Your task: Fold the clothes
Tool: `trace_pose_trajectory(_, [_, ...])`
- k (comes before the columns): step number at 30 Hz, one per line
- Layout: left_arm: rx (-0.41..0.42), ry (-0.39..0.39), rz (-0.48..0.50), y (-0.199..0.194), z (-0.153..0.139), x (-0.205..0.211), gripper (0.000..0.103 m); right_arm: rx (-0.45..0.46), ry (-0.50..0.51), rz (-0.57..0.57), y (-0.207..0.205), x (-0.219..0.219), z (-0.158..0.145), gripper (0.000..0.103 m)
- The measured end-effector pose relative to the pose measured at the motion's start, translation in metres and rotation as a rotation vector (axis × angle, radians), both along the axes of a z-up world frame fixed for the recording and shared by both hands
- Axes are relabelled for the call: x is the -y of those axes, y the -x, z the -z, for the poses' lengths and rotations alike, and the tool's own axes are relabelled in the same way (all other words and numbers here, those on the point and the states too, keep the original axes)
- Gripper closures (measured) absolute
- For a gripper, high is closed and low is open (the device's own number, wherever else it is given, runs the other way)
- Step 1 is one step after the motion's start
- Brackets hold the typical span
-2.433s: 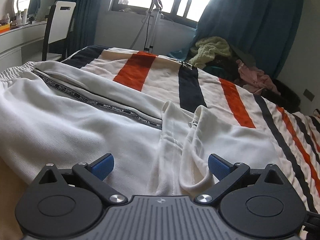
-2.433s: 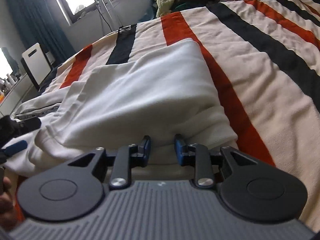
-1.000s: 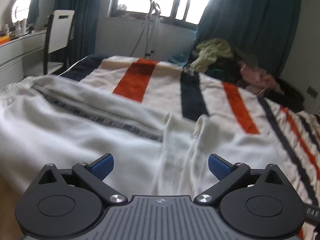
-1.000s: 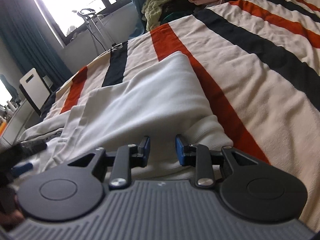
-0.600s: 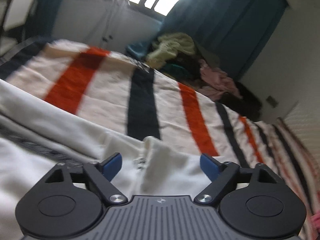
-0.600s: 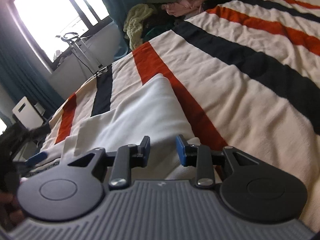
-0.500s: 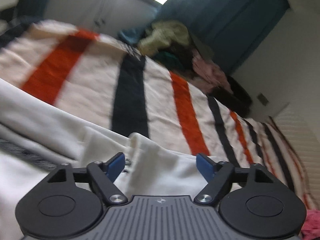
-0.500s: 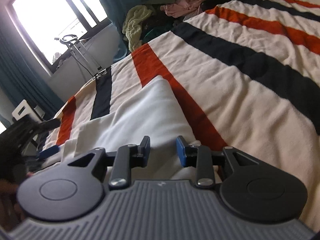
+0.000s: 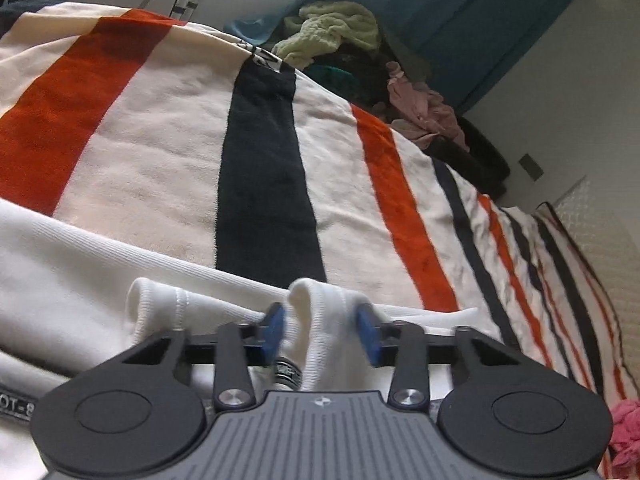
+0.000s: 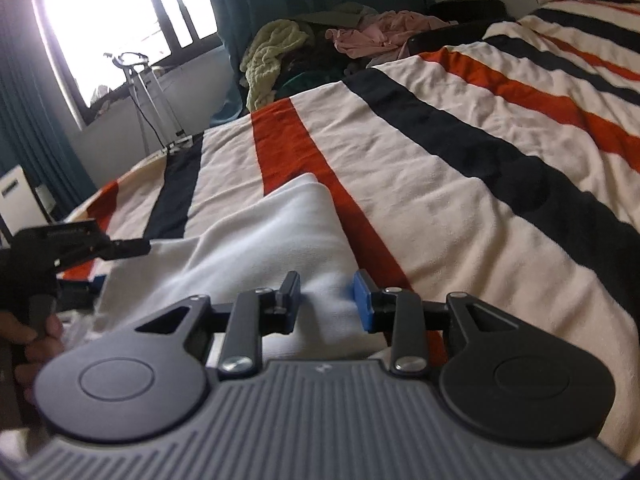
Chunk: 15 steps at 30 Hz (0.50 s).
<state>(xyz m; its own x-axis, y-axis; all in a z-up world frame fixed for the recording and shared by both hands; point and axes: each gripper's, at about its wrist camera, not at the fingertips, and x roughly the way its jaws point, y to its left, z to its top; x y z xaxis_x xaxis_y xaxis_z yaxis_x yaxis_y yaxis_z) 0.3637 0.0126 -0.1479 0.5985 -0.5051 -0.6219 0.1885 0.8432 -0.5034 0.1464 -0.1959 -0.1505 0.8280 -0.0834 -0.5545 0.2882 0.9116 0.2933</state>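
Both grippers — left [image 9: 322, 330] closing, right [image 10: 326, 300] clamped — on white garment [image 10: 272, 240].

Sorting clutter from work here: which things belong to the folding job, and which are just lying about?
In the job:
white garment
left gripper, closing on its cuff
right gripper, gripping its edge

Lying about:
striped blanket
clothes pile
stand

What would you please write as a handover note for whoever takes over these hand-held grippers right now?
Left hand-held gripper: jaws closing around a raised fold of the white garment, near its zip.
Right hand-held gripper: shut on the garment's other edge.
The garment lies spread on the striped blanket; more clothes are heaped at the far side.
Done: both edges picked up.
Left: make the fold and flatten it.
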Motion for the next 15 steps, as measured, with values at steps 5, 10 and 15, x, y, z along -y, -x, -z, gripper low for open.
trace_pose_trajectory(5, [0.071,-0.015,-0.036,0.008,-0.013,0.001,0.089,-0.004,0.041,-0.012,0.0,-0.005,0.002,0.07])
trace_pose_trajectory(10, [0.118,-0.037,-0.1,0.015,-0.036,-0.002,0.09,-0.006,0.085,-0.034,-0.001,-0.011,0.002,0.07])
trace_pose_trajectory(15, [0.09,-0.192,-0.072,0.015,-0.016,0.011,0.085,-0.011,0.124,-0.053,-0.001,-0.016,0.003,0.07])
